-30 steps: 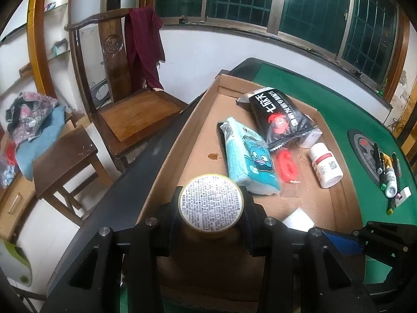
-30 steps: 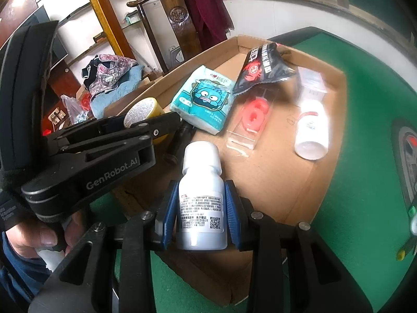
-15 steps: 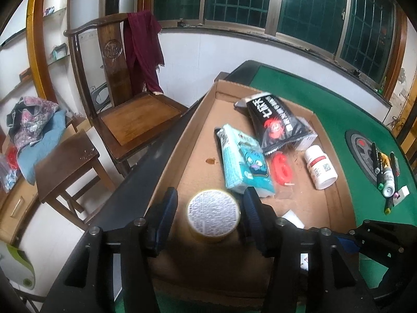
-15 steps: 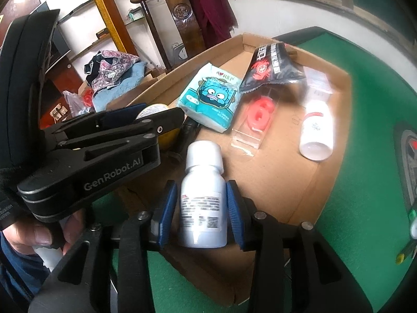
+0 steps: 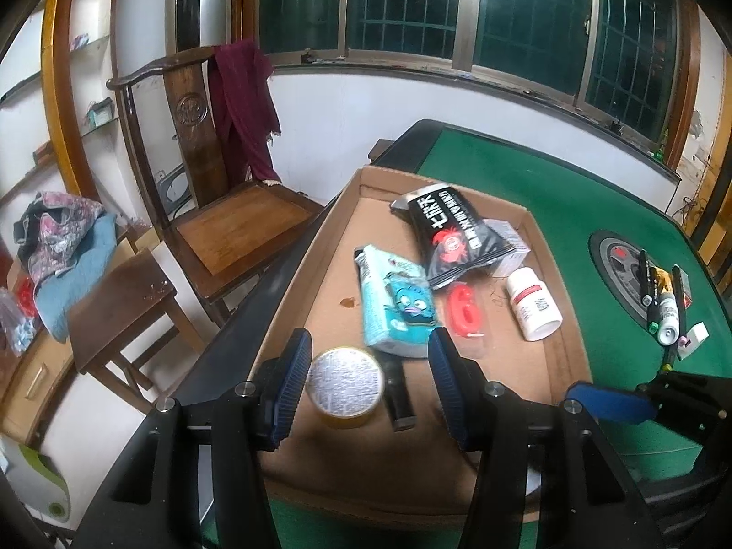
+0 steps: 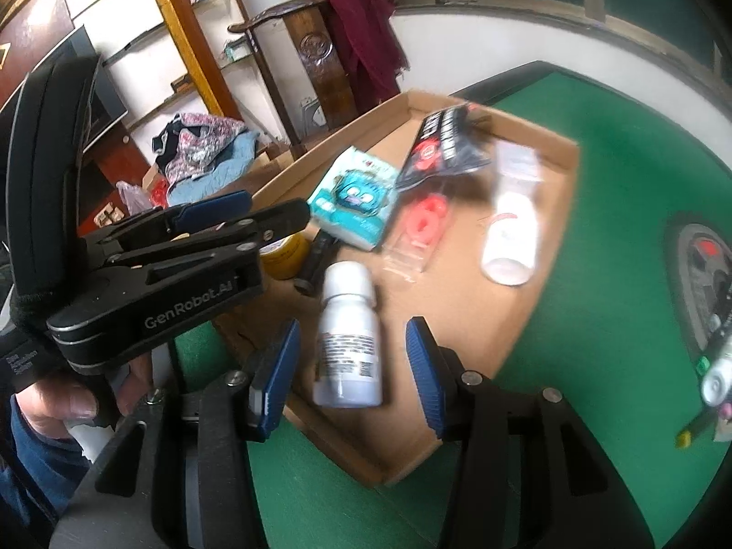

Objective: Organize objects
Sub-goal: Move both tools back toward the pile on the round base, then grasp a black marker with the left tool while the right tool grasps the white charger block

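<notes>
Across the cardboard tray [image 5: 556, 352] on the green table [image 5: 540, 183], counted from left: one yellow round tin [image 5: 345, 386] with a lid of print too fine to read, one dark tube [image 5: 398, 395], one teal tissue pack [image 5: 397, 309] with a blue cartoon face, one red ring in clear packaging [image 5: 463, 311], one black snack bag [image 5: 455, 233] with white Chinese characters and a red crab mark, and two white bottles, one [image 5: 533, 304] lying at the tray's right side, one [image 6: 350, 343] at its near edge. Left gripper [image 5: 363, 373], its jaws having just been opening, stands spread, the tin loose between them. Right gripper [image 6: 352, 363], likewise just opening, stands spread around the near bottle, pads clear of it. "GenRobot.AI" reads on the left gripper's body
</notes>
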